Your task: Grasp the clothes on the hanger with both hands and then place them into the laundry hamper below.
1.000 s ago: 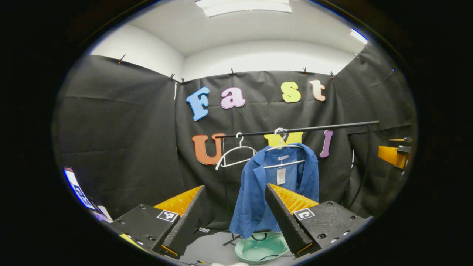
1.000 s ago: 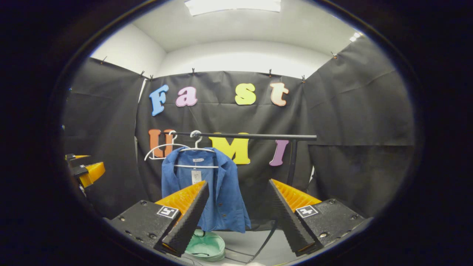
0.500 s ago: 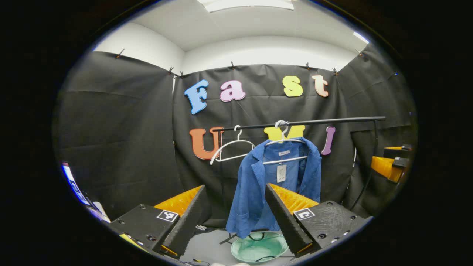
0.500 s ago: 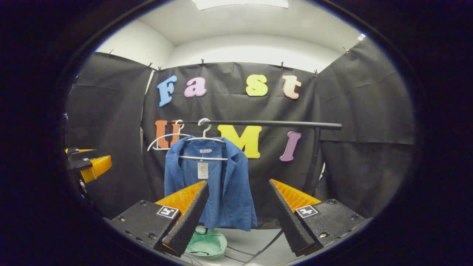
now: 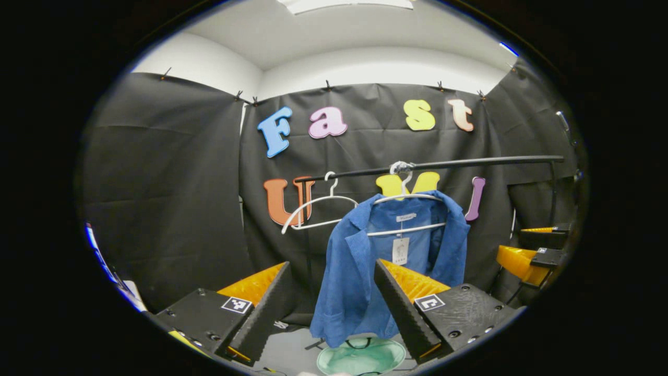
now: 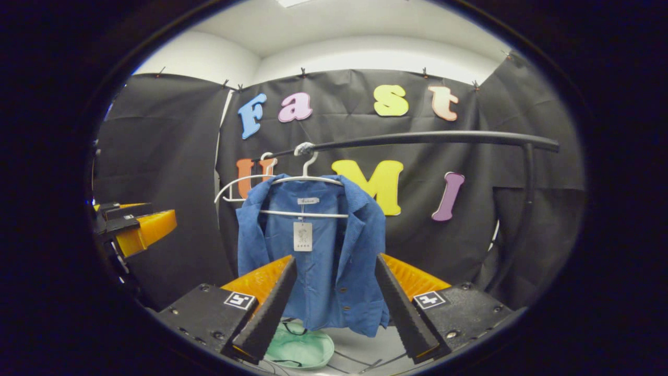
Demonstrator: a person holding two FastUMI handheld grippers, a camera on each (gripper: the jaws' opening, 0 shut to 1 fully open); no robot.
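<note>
Left gripper view: the blue jacket (image 5: 360, 271) was seen at five o'clock, on its hanger (image 5: 404, 201) above the hamper (image 5: 360, 356). Both tools, left (image 5: 330, 305) and right (image 6: 334, 308), were spread, nothing grasped; everything was left.

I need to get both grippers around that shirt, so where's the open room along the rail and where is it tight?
Open: the bare rail from the blue shirt to the upright post. Tight: the other side, where an empty hanger hangs close beside the shirt's shoulder. Below, the green hamper sits under the hem.
</note>
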